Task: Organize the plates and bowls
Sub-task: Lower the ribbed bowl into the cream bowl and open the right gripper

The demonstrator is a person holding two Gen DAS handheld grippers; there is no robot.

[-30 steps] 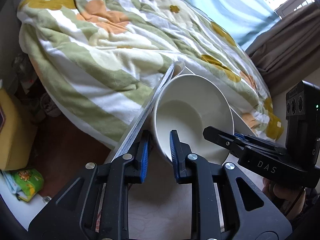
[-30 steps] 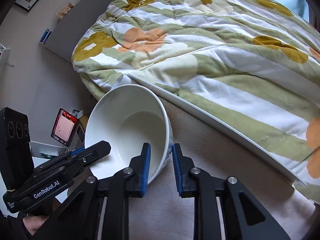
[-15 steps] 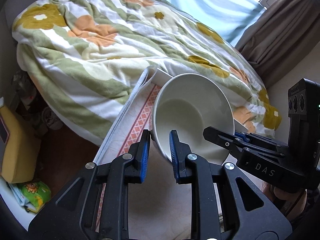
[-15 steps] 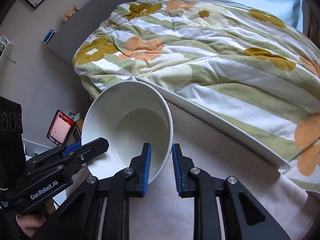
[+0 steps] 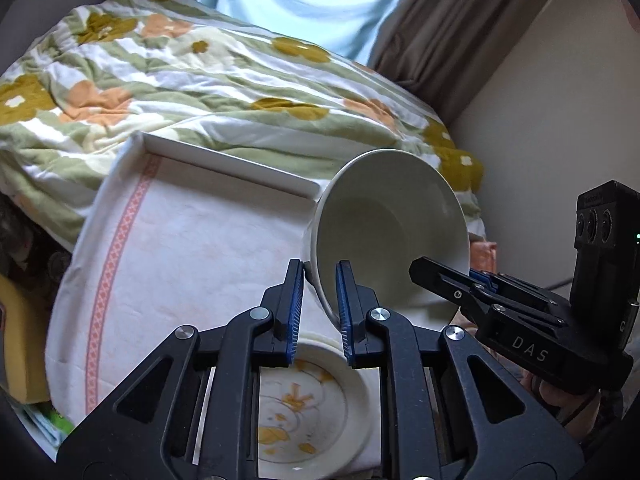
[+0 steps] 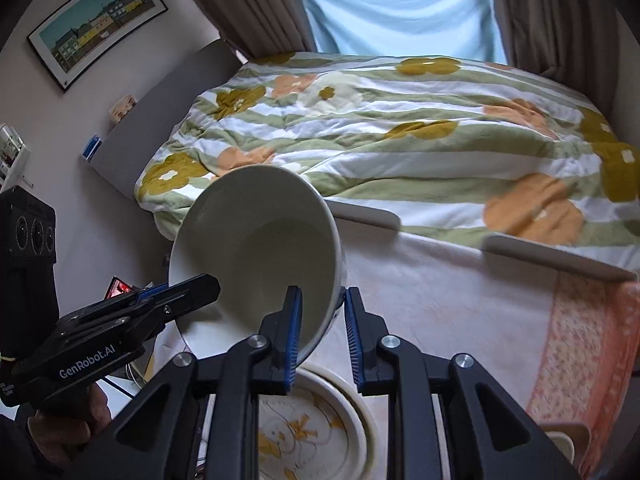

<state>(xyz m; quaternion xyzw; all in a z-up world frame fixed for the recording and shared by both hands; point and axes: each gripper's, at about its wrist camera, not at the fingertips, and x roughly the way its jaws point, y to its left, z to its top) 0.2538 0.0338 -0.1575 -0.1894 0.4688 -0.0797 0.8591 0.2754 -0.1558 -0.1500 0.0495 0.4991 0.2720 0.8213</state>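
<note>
Both grippers hold one plain white bowl (image 5: 388, 224) by opposite sides of its rim, raised above the table. My left gripper (image 5: 318, 308) is shut on its left rim. My right gripper (image 6: 322, 330) is shut on the right rim of the bowl, which also shows in the right wrist view (image 6: 256, 240). Directly below lies a white plate with orange flower print (image 5: 304, 412), partly hidden by the gripper bodies; it also shows in the right wrist view (image 6: 316, 432).
The table carries a white cloth with an orange patterned border (image 5: 172, 264) and a white raised edge (image 5: 224, 164) at the far side. Behind it is a bed with a floral duvet (image 6: 420, 128). A wall (image 5: 552, 92) stands at the right.
Both grippers have lifted the bowl and pulled back from the bed. The flower-print plate has come into view underneath. The grip on the rim is unchanged.
</note>
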